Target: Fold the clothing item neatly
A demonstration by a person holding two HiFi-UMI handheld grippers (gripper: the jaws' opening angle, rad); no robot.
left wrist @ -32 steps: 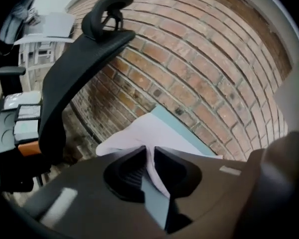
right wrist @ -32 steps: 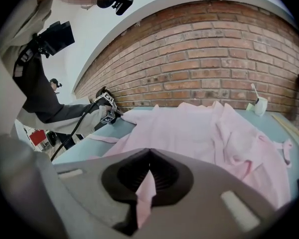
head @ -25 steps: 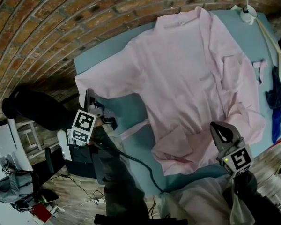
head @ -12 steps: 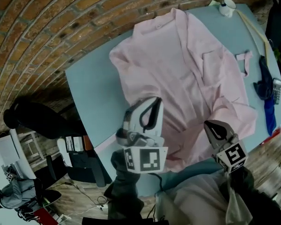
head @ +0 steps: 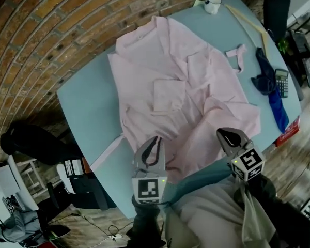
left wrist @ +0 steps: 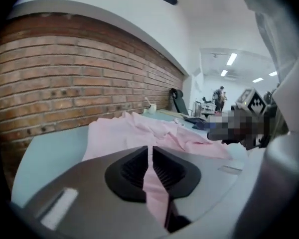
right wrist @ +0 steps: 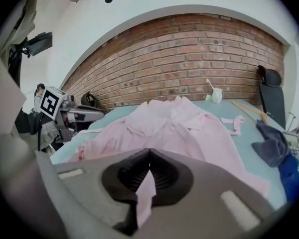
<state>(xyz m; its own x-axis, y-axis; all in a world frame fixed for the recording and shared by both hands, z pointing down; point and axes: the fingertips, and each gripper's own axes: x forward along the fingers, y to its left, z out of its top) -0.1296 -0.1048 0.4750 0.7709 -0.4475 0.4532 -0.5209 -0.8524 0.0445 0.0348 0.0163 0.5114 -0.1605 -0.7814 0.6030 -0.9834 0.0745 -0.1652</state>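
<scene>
Folding partly done: shirt (head: pixel 163 56) on the tabletop (head: pixel 88 99), one sleeve turned in; fingers of the right gripper (head: pixel 225 134) closed on its near edge, those of the left gripper (head: pixel 155 140), cloth between them, have just been opening; further folds remain.

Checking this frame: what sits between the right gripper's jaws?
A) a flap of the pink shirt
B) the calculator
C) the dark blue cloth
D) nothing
A: in the right gripper view, the right gripper has its jaws closed on a flap of the pink shirt, while the dark blue cloth lies apart, off to the side.
</scene>
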